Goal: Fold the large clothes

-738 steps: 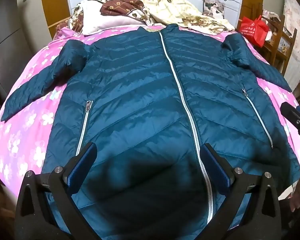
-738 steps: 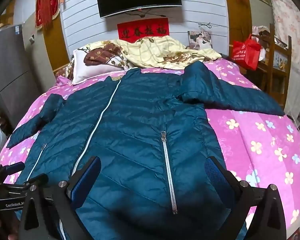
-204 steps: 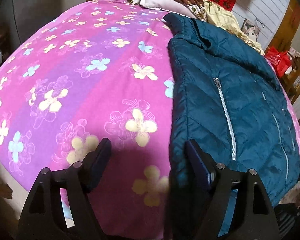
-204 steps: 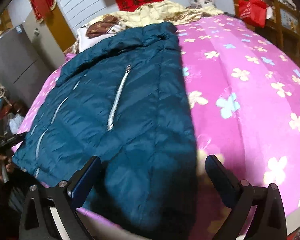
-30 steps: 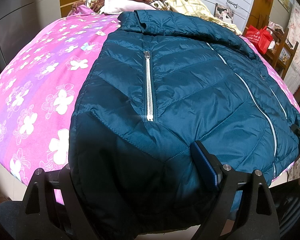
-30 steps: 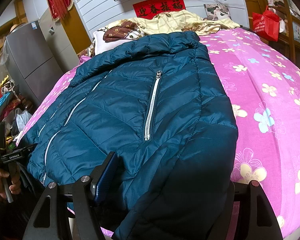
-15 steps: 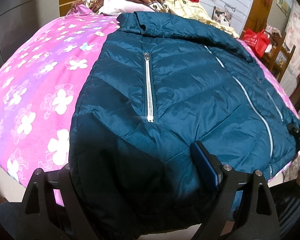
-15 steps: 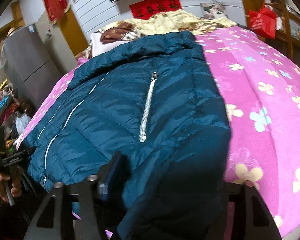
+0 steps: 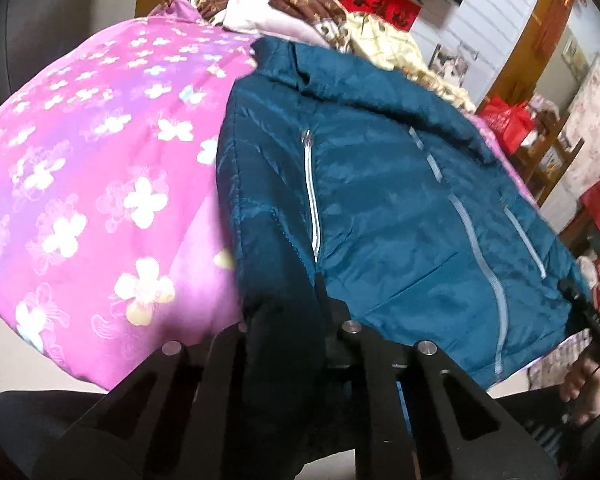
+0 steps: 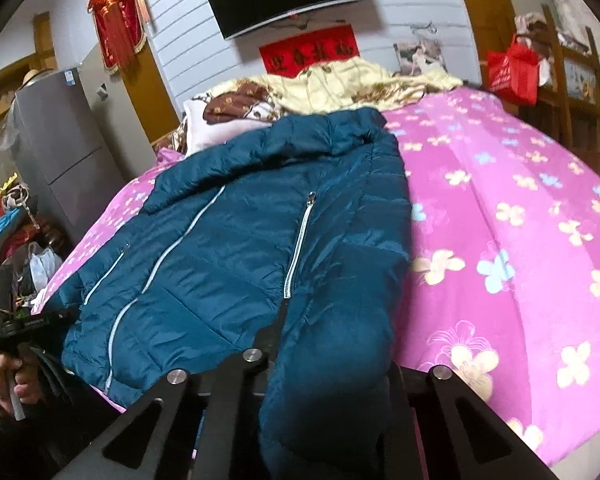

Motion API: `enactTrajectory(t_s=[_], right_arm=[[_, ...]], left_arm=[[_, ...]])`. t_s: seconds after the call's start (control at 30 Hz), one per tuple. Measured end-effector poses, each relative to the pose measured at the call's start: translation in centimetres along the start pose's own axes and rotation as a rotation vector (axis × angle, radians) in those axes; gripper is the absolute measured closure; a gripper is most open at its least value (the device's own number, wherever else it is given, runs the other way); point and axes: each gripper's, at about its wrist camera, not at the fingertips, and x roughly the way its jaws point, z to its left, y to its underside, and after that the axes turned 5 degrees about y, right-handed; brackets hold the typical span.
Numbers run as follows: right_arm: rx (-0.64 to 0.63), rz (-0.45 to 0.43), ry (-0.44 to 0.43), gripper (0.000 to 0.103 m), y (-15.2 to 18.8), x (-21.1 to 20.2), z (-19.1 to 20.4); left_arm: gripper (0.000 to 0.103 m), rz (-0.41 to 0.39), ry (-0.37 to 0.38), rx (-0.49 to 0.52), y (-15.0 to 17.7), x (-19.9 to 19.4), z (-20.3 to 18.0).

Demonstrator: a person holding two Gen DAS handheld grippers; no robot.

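Note:
A teal quilted jacket point(image 9: 380, 200) with white zips lies on the pink flowered bed point(image 9: 80, 184), its sleeves folded in. My left gripper point(image 9: 288, 320) is shut on the jacket's bottom left hem corner, and the cloth bulges between the jaws. My right gripper point(image 10: 328, 364) is shut on the jacket's point(image 10: 252, 240) bottom right hem corner. Both corners are lifted a little off the bed point(image 10: 520, 240). The pads are hidden by the fabric. The left gripper also shows at the left of the right wrist view point(image 10: 20, 328).
Pillows and a yellow quilt point(image 10: 340, 84) are piled at the head of the bed. A red bag point(image 10: 512, 68) hangs on wooden furniture at the right. A grey fridge point(image 10: 56, 160) and piled clutter point(image 10: 16, 252) stand at the left.
Both grippers have closed on the hem corners that lay between their open jaws, and both have lifted, so the hem has risen off the bed.

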Motion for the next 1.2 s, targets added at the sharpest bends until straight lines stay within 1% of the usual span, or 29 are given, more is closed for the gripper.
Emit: enactTrajectory(t_s=[0.07,0.2,0.33,0.43,0.5,0.6,0.67,0.77,0.87,1.0,1.1,1.17,1.2], right_arm=[[0.022,-0.017,0.000,0.091,0.1,-0.9,0.1],[0.061,-0.052,-0.042,0.091,0.6,-3.6,0.7],[0.066,-0.073,-0.072,0.091,1.2,-6.1,1.2],[0.107,-0.091,-0.099,0.091,1.5,-8.0,0.9],[0.119,-0.105,-0.103,0.092,1.5,-9.4,0.9],[0.101,-0.135,-0.101,0.092,1.4,-11.4,1.2],[0.089,-0.164,-0.100,0.092,1.3,-12.8,1.6],[0.071,-0.212,-0.101,0.092,0.7,-14.9,2.0],[0.060,-0.279,-0.110,0.092,-0.4,-17.2,2.4],[0.024,-0.392,-0.137,0.092,-2.3,-20.5,3.3],[-0.004,-0.467,-0.157,0.092,-4.2,-21.8,4.0],[-0.015,-0.486,-0.165,0.092,-5.4,-21.5,4.4],[-0.017,-0.488,-0.167,0.092,-6.0,-21.0,4.4]], left_arm=[[0.094,-0.017,0.024,-0.012,-0.5,-1.3,0.4],[0.094,-0.053,0.054,-0.022,-0.9,-3.6,1.2],[0.094,-0.069,0.105,-0.049,-0.2,-6.0,2.5],[0.094,-0.092,0.124,-0.044,0.5,-7.4,2.6],[0.094,-0.122,0.123,-0.030,0.9,-8.7,2.3],[0.094,-0.175,0.126,-0.012,1.4,-11.2,1.8],[0.094,-0.210,0.144,-0.015,1.3,-12.8,1.7],[0.094,-0.284,0.172,-0.024,0.9,-15.6,1.6],[0.094,-0.380,0.206,-0.029,-0.1,-18.6,1.2],[0.094,-0.511,0.232,0.004,-2.1,-21.7,-0.1],[0.094,-0.563,0.229,0.008,-4.4,-22.1,-0.6],[0.094,-0.569,0.216,-0.002,-6.3,-21.2,-0.7],[0.094,-0.556,0.202,-0.014,-7.6,-20.2,-0.7]])
